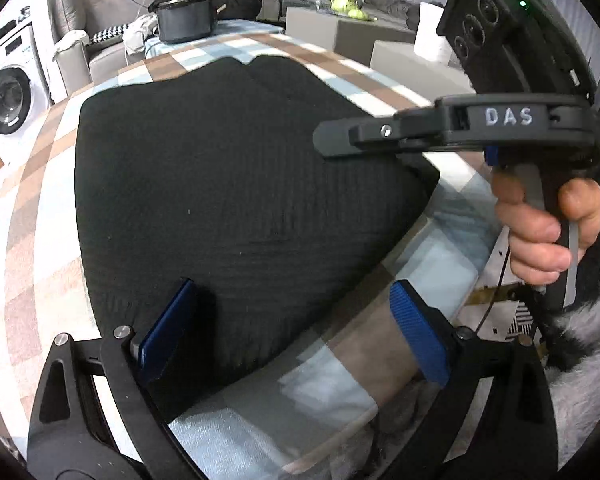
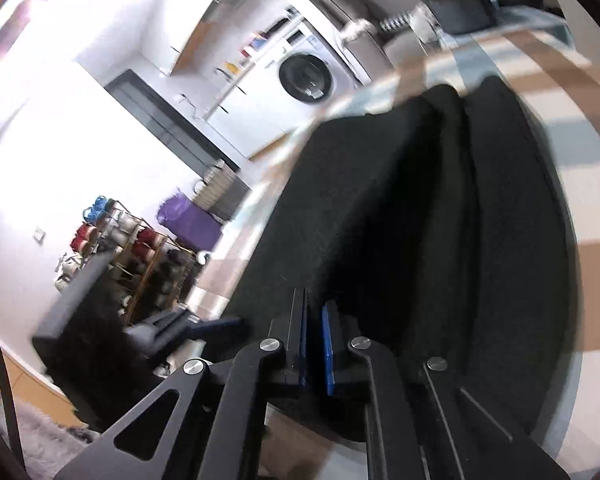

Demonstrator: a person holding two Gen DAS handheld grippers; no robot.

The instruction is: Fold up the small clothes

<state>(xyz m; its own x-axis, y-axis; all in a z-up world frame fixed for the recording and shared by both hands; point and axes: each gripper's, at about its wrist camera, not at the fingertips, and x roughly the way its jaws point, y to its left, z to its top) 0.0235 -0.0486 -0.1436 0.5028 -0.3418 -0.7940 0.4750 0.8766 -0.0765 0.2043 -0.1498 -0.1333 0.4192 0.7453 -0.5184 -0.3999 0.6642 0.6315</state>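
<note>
A black ribbed garment [image 1: 236, 200] lies folded flat on the checked tablecloth [image 1: 28, 240]. My left gripper [image 1: 296, 324] is open just above its near edge, its left blue pad [image 1: 168, 328] over the cloth and its right pad [image 1: 420, 336] over the tablecloth. My right gripper [image 1: 336, 140] shows from the side in the left wrist view, held in a hand over the garment's right edge. In the right wrist view the garment [image 2: 440, 220] fills the middle, and the right gripper [image 2: 314, 344] has its blue pads nearly together on a raised fold of it.
A dark pot [image 1: 184, 18] stands at the table's far end. A washing machine [image 1: 8, 96] is off to the left. Grey boxes [image 1: 340, 28] and a sofa lie beyond. A fluffy grey rug [image 1: 588, 380] is at the lower right. Shelves with yarn [image 2: 132, 248] show in the right wrist view.
</note>
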